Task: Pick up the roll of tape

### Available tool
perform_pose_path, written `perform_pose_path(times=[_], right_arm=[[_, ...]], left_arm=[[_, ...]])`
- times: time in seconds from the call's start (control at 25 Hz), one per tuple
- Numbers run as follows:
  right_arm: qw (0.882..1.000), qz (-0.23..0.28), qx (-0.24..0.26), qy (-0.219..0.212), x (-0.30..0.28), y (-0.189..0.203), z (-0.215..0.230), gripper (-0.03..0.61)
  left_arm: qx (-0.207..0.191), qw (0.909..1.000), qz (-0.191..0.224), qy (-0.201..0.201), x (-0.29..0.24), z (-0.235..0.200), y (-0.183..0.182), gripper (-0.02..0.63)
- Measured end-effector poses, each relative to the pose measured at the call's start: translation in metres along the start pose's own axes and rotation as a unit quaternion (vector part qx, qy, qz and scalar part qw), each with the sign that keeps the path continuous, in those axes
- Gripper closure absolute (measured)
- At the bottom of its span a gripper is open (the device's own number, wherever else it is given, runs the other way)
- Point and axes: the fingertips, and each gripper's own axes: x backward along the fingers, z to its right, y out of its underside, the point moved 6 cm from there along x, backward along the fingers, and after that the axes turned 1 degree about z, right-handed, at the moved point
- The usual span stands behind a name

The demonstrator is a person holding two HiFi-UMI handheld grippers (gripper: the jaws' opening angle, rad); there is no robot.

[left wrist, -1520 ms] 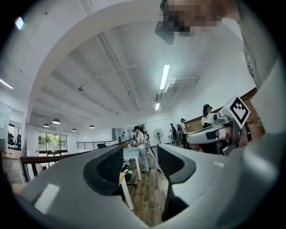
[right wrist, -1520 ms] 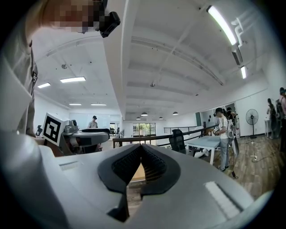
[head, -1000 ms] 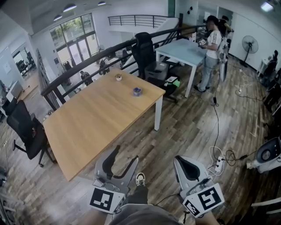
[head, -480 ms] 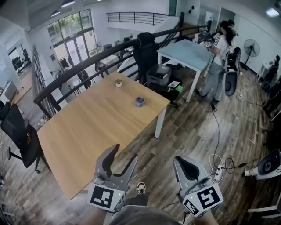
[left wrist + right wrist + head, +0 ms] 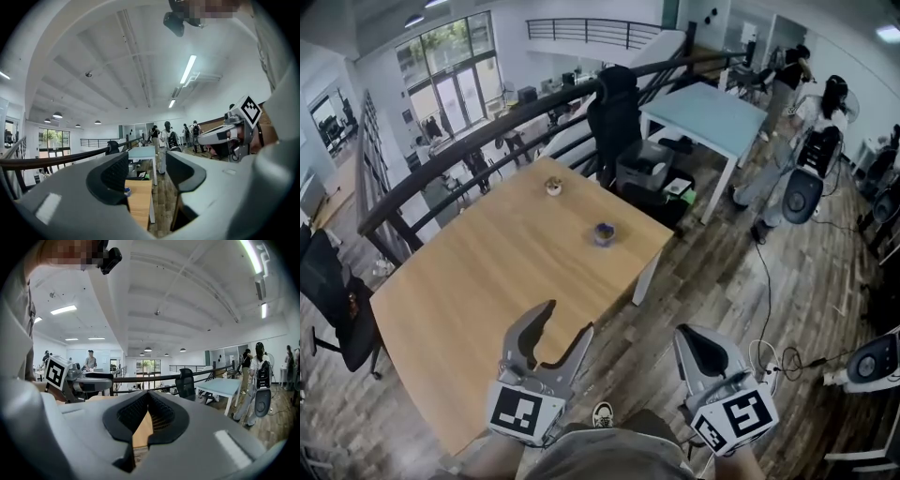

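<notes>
— Where's the tape [image 5: 604, 233]?
— Far right on the table [image 5: 487, 272], well apart from both grippers.
— The jaws?
— On the left gripper [image 5: 565, 321], wide and empty. On the right gripper [image 5: 694, 339], pressed together, holding nothing.

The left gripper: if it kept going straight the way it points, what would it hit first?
Probably nothing close. The left gripper is open and seems held above the wooden table, so it would likely pass over it, right of the roll of tape, toward the light blue table. Depth is unclear.
</notes>
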Motion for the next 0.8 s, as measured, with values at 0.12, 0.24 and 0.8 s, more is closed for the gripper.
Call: perform_pose_path(times=[0.12, 0.24, 0.8], right_arm=[[1.000, -0.001, 0.002, 0.000, -0.024, -0.001, 0.009, 0.568], [1.000, -0.003, 0.005, -0.002, -0.049, 0.000, 0.014, 0.568], [0.998, -0.007, 0.012, -0.069, -0.187, -0.003, 0.142, 0.568]], left_arm=[[0.012, 0.9999, -0.012, 0.000, -0.018, -0.015, 0.007, 0.365], [0.004, 1.0000, -0.003, -0.001, -0.032, -0.035, 0.014, 0.365], [-0.004, 0.9978, -0.038, -0.055, -0.180, -0.079, 0.040, 0.365]])
